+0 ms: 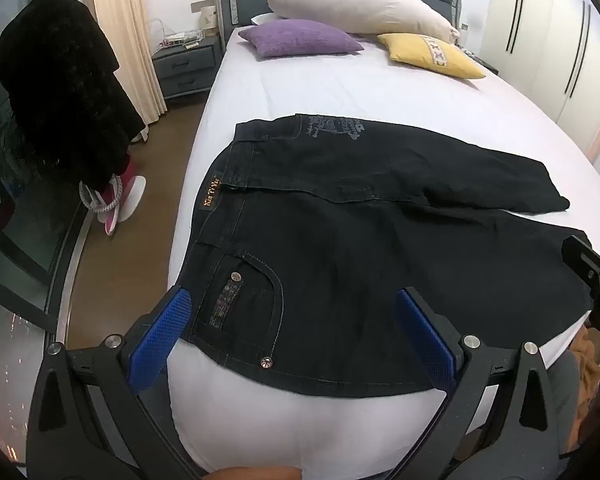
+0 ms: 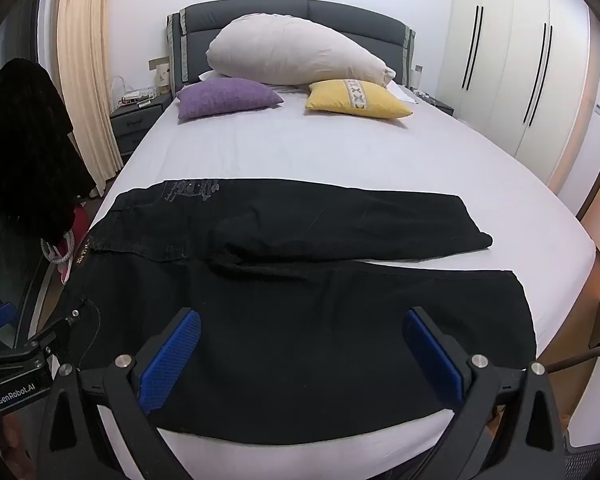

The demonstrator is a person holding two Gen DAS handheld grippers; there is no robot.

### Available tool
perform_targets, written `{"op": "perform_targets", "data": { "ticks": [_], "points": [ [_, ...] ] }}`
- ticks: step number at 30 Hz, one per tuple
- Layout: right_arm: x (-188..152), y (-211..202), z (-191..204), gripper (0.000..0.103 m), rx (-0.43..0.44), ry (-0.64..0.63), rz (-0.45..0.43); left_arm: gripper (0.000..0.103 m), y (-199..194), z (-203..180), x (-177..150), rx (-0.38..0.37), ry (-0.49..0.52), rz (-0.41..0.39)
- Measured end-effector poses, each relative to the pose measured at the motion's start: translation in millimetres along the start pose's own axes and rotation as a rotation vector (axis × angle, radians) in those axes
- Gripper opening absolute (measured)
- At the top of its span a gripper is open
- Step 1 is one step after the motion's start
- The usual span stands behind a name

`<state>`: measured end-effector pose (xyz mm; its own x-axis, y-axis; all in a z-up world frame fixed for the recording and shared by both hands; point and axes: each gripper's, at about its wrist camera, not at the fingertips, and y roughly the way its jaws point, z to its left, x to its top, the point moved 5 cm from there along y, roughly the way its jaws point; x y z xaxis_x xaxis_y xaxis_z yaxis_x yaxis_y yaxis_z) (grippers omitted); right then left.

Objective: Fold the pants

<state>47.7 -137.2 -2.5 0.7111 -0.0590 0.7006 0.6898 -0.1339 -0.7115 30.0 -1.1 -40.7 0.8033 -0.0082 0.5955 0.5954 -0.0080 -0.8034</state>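
Note:
Black jeans (image 1: 360,240) lie flat across the foot of a bed with a white sheet (image 1: 340,92), waistband to the left, both legs stretched to the right. My left gripper (image 1: 294,300) hangs open above the back pocket near the waistband, nothing between its blue pads. In the right wrist view the same jeans (image 2: 300,312) fill the foreground, and my right gripper (image 2: 302,320) stands open over the nearer leg, also with nothing in it. The far leg (image 2: 340,220) lies parallel behind. Each gripper shows at the edge of the other's view.
A large white pillow (image 2: 296,52), a purple cushion (image 2: 228,98) and a yellow cushion (image 2: 358,100) sit at the headboard. A nightstand (image 2: 134,124) and curtain stand at the left, with dark clothes on a chair (image 1: 64,92). A wardrobe (image 2: 512,60) lines the right wall.

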Motion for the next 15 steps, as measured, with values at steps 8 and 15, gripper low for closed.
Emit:
{"op": "perform_targets", "data": {
  "ticks": [8, 15],
  "points": [
    [-2.9, -0.2, 4.7, 0.103, -0.012, -0.018, -0.011, 0.103, 3.7, 1.8, -0.8, 0.012, -0.001, -0.003],
    [-4.5, 1.7, 6.2, 0.103, -0.005, -0.012, -0.001, 0.103, 2.0, 1.5, -2.5, 0.012, 0.0, 0.0]
  ]
}}
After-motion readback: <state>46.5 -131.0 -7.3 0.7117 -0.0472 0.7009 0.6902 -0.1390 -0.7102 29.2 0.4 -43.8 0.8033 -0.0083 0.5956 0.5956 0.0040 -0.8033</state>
